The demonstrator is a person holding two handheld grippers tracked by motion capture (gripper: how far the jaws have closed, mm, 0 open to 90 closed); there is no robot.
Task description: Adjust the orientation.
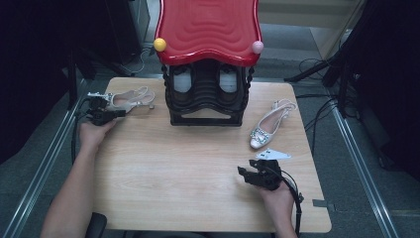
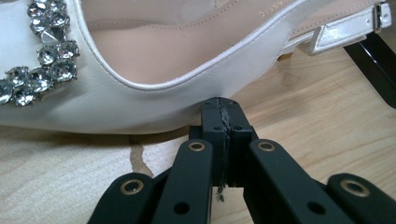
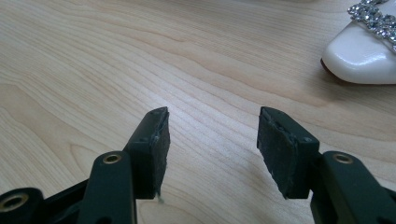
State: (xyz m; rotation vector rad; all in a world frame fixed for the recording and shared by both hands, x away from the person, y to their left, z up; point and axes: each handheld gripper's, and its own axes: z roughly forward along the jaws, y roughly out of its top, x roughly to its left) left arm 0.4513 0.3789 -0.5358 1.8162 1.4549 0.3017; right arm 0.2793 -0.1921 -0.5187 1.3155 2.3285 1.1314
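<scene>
since the left gripper [image 2: 219,109] has its jaws closed w/ nothing between, tips just at the side of the white slingback shoe [image 2: 140,60] at the table's [image 1: 198,163] far left, grab the stiff side wall; light, glossy, prob slippery. insole print unreadable. right gripper [image 3: 212,135] open, empty.

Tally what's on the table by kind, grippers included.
White jewelled slingback shoes: 2, left shoe and right shoe
Black shoe rack with red top: 1
Handheld grippers: 2, left gripper shut, right gripper open
Total: 5
</scene>
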